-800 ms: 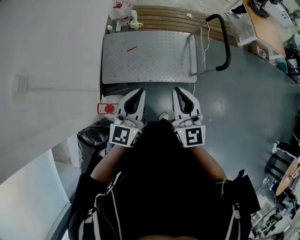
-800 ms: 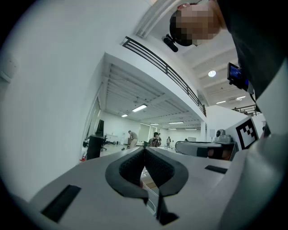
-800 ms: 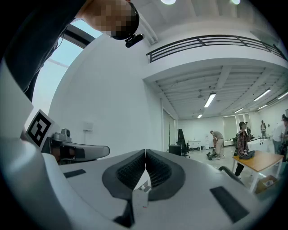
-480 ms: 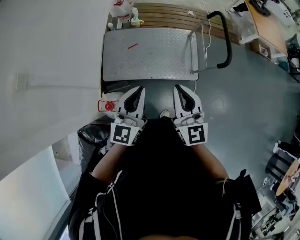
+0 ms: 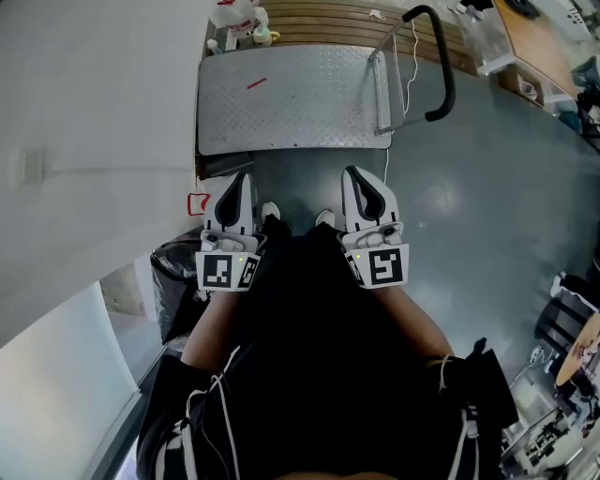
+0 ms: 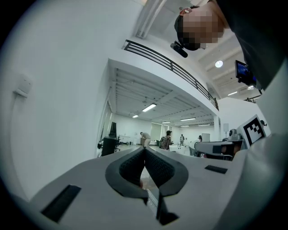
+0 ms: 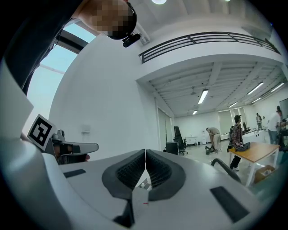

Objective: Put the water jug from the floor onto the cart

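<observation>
The water jug (image 5: 199,203) showed only as a red-edged white sliver low beside the white wall (image 5: 94,112). It sat just left of the white left gripper (image 5: 236,184), which covered the rest of it. That gripper was held level with its dark ribbed jaws pressed together and nothing between them. The white right gripper (image 5: 362,180), near it and parallel to it, also had its jaws pressed together on nothing.

The toes of two pale shoes (image 5: 270,211) showed between the grippers on the glossy grey floor (image 5: 469,216). A crumpled black plastic bag (image 5: 176,281) lay by the wall behind the left gripper.

Just ahead of both grippers stood the grey tread-plate platform cart (image 5: 291,98). Its deck was bare apart from a small red mark (image 5: 255,82), and its black tubular handle (image 5: 441,66) rose at the right end. Small white-and-red containers (image 5: 234,17) clustered at its far left corner. A slatted brown wooden pallet (image 5: 328,23) lay beyond it.
</observation>
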`<move>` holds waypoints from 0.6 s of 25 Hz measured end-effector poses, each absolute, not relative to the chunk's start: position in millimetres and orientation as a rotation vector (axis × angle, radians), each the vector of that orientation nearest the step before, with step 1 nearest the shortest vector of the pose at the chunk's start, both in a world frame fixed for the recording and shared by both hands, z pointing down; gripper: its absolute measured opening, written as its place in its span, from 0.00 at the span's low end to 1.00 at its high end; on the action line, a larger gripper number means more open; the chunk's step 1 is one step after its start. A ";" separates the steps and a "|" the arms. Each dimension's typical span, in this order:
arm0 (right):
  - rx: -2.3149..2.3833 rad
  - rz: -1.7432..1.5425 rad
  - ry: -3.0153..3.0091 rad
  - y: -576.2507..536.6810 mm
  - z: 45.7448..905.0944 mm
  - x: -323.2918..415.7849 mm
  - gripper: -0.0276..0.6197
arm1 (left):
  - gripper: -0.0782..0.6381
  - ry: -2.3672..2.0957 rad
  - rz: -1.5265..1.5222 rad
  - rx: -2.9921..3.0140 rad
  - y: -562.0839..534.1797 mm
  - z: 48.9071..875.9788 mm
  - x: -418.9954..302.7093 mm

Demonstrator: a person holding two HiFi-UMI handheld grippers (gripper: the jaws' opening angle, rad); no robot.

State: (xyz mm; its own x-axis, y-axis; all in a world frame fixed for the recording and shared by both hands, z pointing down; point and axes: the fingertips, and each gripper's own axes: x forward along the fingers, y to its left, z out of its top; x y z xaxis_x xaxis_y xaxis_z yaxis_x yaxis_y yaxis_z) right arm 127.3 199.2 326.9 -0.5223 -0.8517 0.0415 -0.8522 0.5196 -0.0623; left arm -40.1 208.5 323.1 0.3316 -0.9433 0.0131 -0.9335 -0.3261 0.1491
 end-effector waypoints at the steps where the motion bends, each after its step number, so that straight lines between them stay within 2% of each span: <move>1: 1.545 0.122 -2.730 201.1 327.3 134.6 0.07 | 0.13 -1.753 -0.104 2.441 210.8 325.0 -37.7; 15: 1.647 0.180 -2.723 222.9 339.7 192.7 0.07 | 0.13 -1.756 -0.067 2.395 224.7 346.9 1.8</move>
